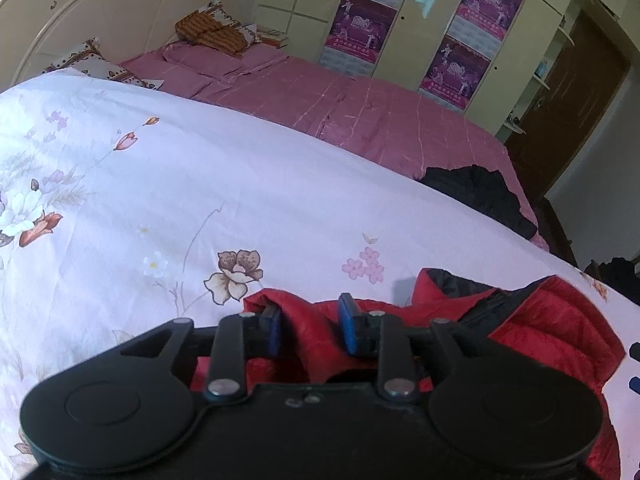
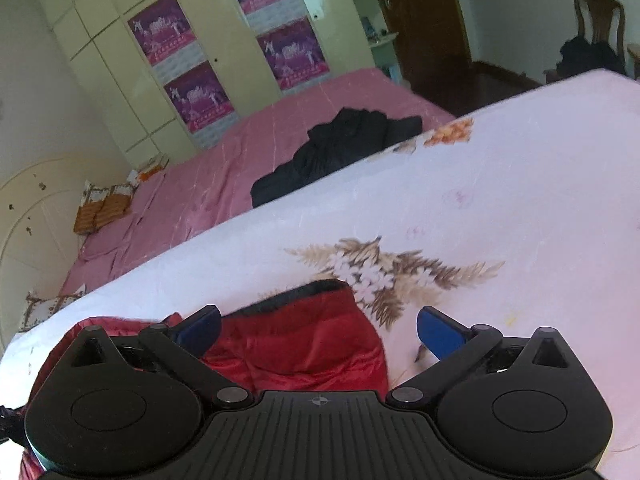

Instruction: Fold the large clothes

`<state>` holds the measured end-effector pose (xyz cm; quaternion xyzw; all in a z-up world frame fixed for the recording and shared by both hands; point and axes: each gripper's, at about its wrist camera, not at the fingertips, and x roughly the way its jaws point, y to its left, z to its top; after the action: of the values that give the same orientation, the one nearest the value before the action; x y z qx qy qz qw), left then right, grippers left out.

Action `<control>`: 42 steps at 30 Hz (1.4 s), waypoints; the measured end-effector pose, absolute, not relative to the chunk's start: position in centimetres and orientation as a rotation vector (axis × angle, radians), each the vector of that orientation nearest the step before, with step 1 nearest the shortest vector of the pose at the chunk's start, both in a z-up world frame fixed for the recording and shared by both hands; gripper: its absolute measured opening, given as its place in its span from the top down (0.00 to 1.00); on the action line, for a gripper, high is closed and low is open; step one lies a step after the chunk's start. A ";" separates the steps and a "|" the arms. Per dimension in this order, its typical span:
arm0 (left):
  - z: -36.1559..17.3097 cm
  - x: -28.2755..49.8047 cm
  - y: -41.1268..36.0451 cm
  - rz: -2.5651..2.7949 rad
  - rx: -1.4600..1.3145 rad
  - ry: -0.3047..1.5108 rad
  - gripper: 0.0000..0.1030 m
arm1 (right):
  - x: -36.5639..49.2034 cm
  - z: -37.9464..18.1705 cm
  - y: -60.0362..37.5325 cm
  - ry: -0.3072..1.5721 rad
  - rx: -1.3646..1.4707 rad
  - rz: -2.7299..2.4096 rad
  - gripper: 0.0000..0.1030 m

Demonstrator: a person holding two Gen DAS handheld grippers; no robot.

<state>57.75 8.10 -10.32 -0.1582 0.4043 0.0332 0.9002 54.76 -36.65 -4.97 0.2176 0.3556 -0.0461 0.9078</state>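
Observation:
A red padded jacket point(image 1: 532, 328) with dark lining lies on a white floral quilt point(image 1: 200, 200). My left gripper point(image 1: 310, 326) is low over the jacket, its blue pads point(image 1: 351, 330) partly open with a fold of red fabric between them; whether they press it is unclear. In the right wrist view the jacket point(image 2: 312, 344) lies under my right gripper point(image 2: 318, 332), which is wide open just above a red sleeve or hem edge, on the quilt point(image 2: 480, 200).
A pink bedsheet point(image 1: 360, 108) lies beyond the quilt with a black garment point(image 1: 484, 194) heaped on it, which also shows in the right wrist view point(image 2: 340, 148). Pillows point(image 1: 216, 34) and a headboard are at the far end. A wardrobe point(image 2: 192, 60) and a chair point(image 2: 598, 28) stand behind.

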 end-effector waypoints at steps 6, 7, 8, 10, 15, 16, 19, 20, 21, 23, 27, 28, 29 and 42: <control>-9.2 57.0 7.8 0.154 -0.256 0.751 0.00 | 54.3 -3.7 -36.1 0.698 0.381 -0.081 0.00; -8.8 56.5 7.6 0.183 -0.224 0.700 0.02 | 54.2 -3.6 -36.0 0.694 0.365 -0.075 0.00; -8.5 56.4 7.6 0.181 -0.201 0.678 0.00 | 54.1 -3.4 -35.7 0.688 0.346 -0.074 0.00; -8.3 56.5 7.4 0.160 -0.175 0.687 0.01 | 54.0 -3.2 -35.3 0.682 0.312 -0.063 0.00; -8.0 55.8 6.0 0.128 -0.110 0.663 0.01 | 53.4 -2.7 -33.5 0.647 0.224 -0.032 0.00; -7.9 55.5 5.6 0.107 -0.096 0.657 0.01 | 53.3 -2.8 -33.1 0.640 0.204 -0.023 0.00; -8.1 55.0 3.8 0.061 -0.033 0.638 0.02 | 52.9 -3.1 -31.8 0.629 0.151 0.014 0.00; -8.2 54.9 3.2 0.045 -0.016 0.634 0.02 | 52.8 -3.4 -31.3 0.627 0.133 0.024 0.00; -8.3 54.8 2.9 0.030 -0.002 0.634 0.02 | 52.7 -3.6 -30.9 0.627 0.118 0.033 0.01; -8.7 54.7 1.8 -0.001 0.029 0.638 0.04 | 52.7 -4.2 -30.1 0.622 0.092 0.048 0.04; -9.8 54.8 0.5 -0.037 0.055 0.646 0.11 | 53.5 -5.6 -29.2 0.653 0.091 0.068 0.27; -10.0 55.0 0.3 -0.041 0.052 0.653 0.12 | 53.7 -5.9 -28.9 0.657 0.087 0.071 0.27; -10.3 55.2 0.1 -0.043 0.046 0.656 0.12 | 53.9 -6.3 -28.5 0.661 0.081 0.074 0.27; -16.2 53.9 0.7 -0.005 0.033 0.723 0.12 | 56.2 -12.9 -27.6 0.796 0.041 0.002 0.27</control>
<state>53.94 0.71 -16.17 0.0162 0.3537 -0.0024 0.9352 56.21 -27.61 -12.95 0.0198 0.3877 0.0007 0.9216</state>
